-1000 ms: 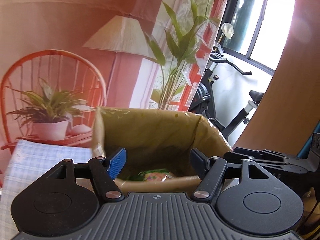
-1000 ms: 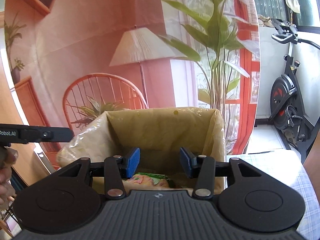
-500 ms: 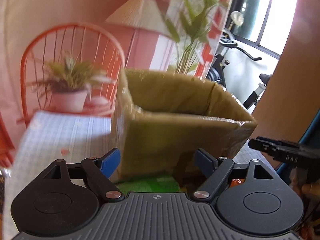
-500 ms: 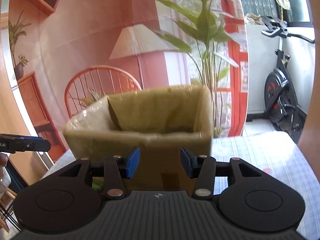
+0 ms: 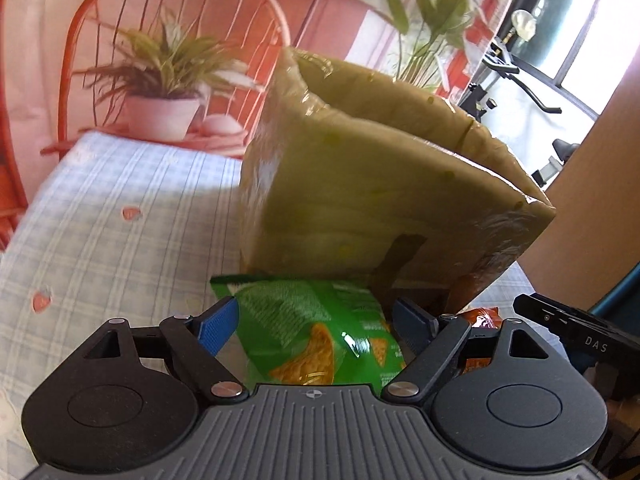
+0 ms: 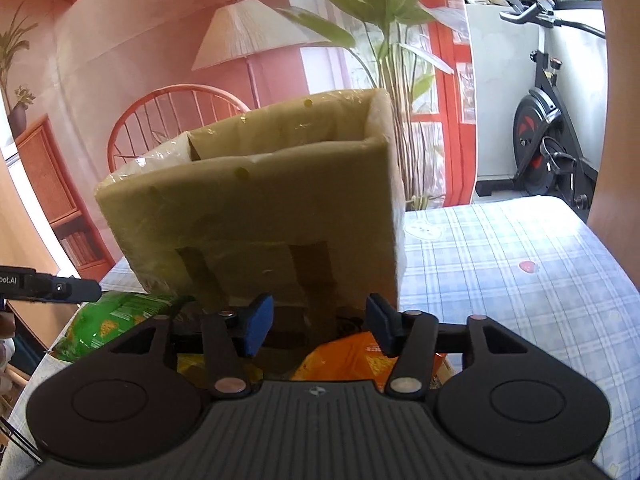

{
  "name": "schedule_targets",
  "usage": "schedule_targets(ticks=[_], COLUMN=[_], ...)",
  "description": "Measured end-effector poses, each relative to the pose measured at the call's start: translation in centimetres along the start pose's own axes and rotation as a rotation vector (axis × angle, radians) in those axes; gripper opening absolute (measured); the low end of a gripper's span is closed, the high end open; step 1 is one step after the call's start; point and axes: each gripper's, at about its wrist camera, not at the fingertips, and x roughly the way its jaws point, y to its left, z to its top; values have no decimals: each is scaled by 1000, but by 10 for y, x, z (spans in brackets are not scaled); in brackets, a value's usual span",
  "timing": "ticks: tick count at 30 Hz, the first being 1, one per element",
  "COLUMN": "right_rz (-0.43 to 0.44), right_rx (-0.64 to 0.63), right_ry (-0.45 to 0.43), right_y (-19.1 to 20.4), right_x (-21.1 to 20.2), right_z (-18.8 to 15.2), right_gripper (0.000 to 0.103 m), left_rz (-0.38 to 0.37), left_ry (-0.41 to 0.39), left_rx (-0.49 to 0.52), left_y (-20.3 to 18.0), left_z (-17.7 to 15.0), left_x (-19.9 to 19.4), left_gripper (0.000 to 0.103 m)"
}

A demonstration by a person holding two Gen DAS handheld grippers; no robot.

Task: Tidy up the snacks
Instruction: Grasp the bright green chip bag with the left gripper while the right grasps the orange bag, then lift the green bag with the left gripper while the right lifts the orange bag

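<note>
Left gripper (image 5: 314, 322): jaws wide, nothing pinched; green chip bag (image 5: 316, 344) lies between and below the pads on checked tablecloth (image 5: 120, 216), just in front of olive plastic-wrapped box (image 5: 360, 208). Right gripper (image 6: 318, 326): jaws opening, gap moderate, pads clear of orange snack bag (image 6: 344, 360) lying below them at the box's (image 6: 256, 216) foot. Green bag (image 6: 108, 320) to the left in right-wrist view. Bkgd: potted plant (image 5: 160, 92), exercise bike (image 6: 548, 152).
</note>
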Motion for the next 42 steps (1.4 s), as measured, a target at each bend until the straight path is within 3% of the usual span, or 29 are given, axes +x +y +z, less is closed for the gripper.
schedule_targets(ticks=[16, 19, 23, 28, 42], right_rz=[-9, -22, -42, -65, -109], right_rx=[44, 49, 58, 59, 30], right_ry=[33, 40, 48, 69, 154], right_y=[-11, -14, -17, -18, -12], right_x=[9, 11, 12, 17, 55], right_z=[-8, -10, -13, -17, -28], right_gripper=[57, 62, 71, 80, 93], left_rz=[-27, -41, -45, -60, -89], left_ry=[41, 35, 10, -29, -66], left_rx=[-61, -68, -93, -71, -54], left_y=[-1, 1, 4, 3, 1], left_z=[-18, -19, -20, -21, -25], left_x=[27, 27, 23, 15, 6], left_gripper=[87, 85, 75, 54, 47])
